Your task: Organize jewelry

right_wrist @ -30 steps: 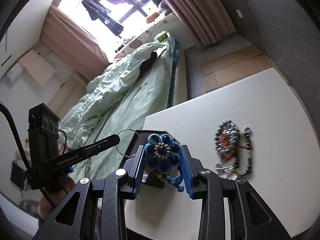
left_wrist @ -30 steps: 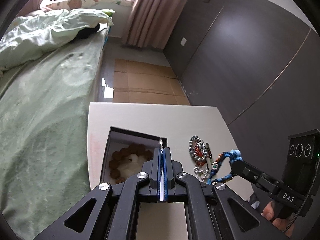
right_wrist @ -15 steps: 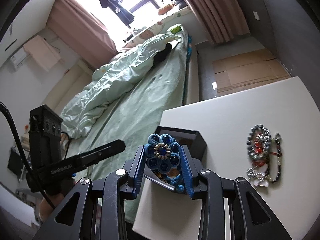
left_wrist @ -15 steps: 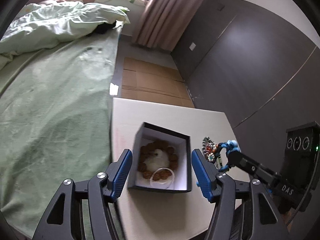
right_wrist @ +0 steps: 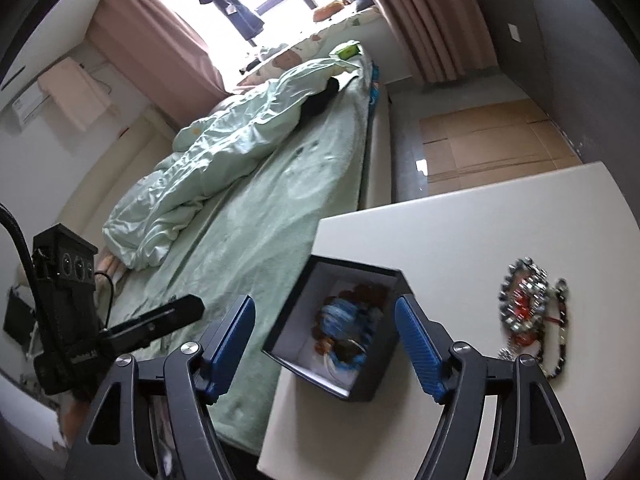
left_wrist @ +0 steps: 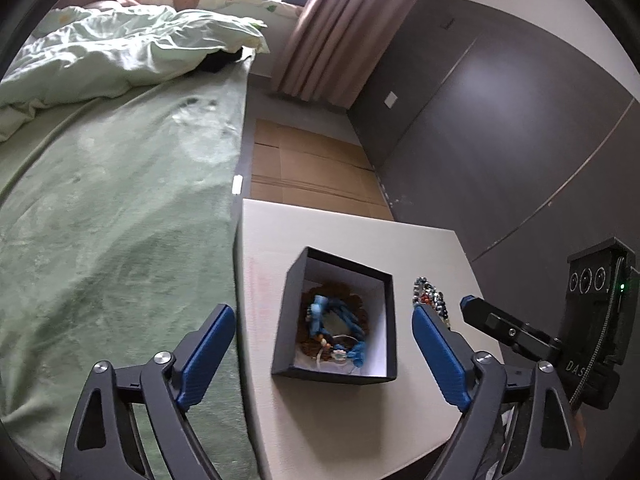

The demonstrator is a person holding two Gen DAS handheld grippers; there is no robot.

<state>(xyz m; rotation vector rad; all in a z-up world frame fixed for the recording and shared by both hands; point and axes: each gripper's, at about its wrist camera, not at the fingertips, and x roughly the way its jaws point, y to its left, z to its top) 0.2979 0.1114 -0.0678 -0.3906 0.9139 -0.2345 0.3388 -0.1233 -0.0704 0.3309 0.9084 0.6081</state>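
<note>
A black box [left_wrist: 390,320] [right_wrist: 296,292] with a white inside stands on the white table [left_wrist: 352,236] [right_wrist: 460,232] near its left edge. Inside it lie a brown bead bracelet [left_wrist: 352,302], a thin clear ring [left_wrist: 340,354] and a blue woven bracelet [left_wrist: 320,312] [right_wrist: 340,314] with a flower. My left gripper [left_wrist: 320,344] hangs above the box, its jaws opening with nothing between them. My right gripper [right_wrist: 324,344] also hovers over the box, jaws opening and empty. A pile of beaded bracelets [left_wrist: 430,296] [right_wrist: 528,308] rests on the table right of the box.
A bed with a green blanket [left_wrist: 112,208] [right_wrist: 248,216] runs along the table's left side. Flattened cardboard [left_wrist: 308,168] [right_wrist: 496,140] covers the floor beyond the table. A dark wall panel [left_wrist: 520,120] stands to the right.
The left gripper opened and left the thin ring in the box. The right gripper opened and the blue woven bracelet dropped from it into the box. Both moved over the box.
</note>
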